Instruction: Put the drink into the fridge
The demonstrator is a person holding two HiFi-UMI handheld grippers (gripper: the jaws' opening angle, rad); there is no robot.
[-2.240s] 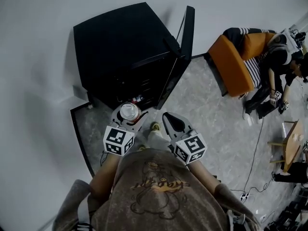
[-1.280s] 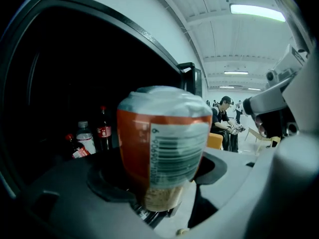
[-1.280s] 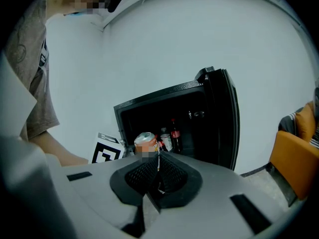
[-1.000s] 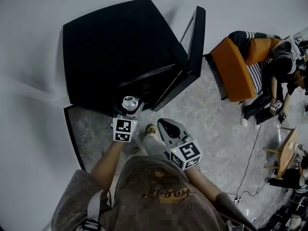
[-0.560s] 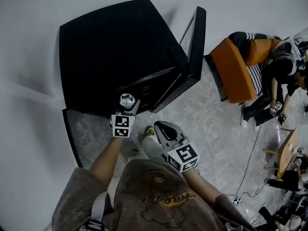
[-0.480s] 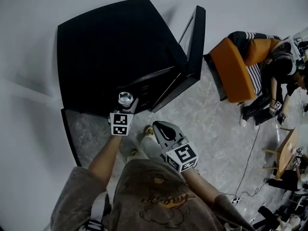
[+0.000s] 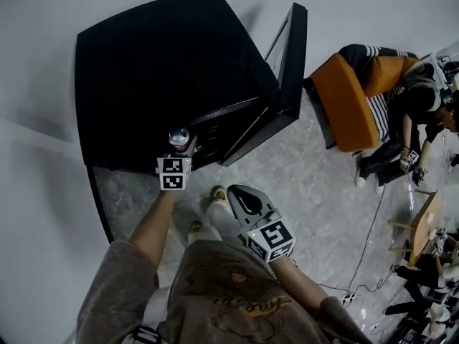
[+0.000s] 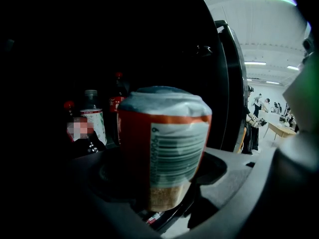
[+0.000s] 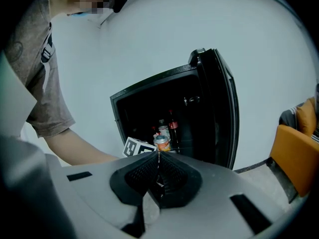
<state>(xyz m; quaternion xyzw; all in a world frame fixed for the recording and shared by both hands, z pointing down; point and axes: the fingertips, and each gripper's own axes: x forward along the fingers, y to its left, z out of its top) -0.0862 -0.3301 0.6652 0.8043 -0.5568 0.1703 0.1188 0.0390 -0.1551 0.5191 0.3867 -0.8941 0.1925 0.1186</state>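
Grey stone floor [image 7: 315, 178], white wall; black fridge [image 7: 165, 70] stood open. At its mouth, left claw [image 7: 179, 144] clamped upright drink can [image 8: 164, 143], bottles [image 8: 93, 121] beyond. Nearer person, right claw [image 9: 158, 156] was closed, empty.

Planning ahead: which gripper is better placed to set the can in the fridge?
Left. The left gripper holds the can at the open fridge; the right gripper, jaws shut and empty, hangs back.

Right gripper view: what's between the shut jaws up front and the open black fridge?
The left gripper, holding a drink can upright at the fridge's opening, stands between the right gripper and the fridge. The right gripper view shows it.
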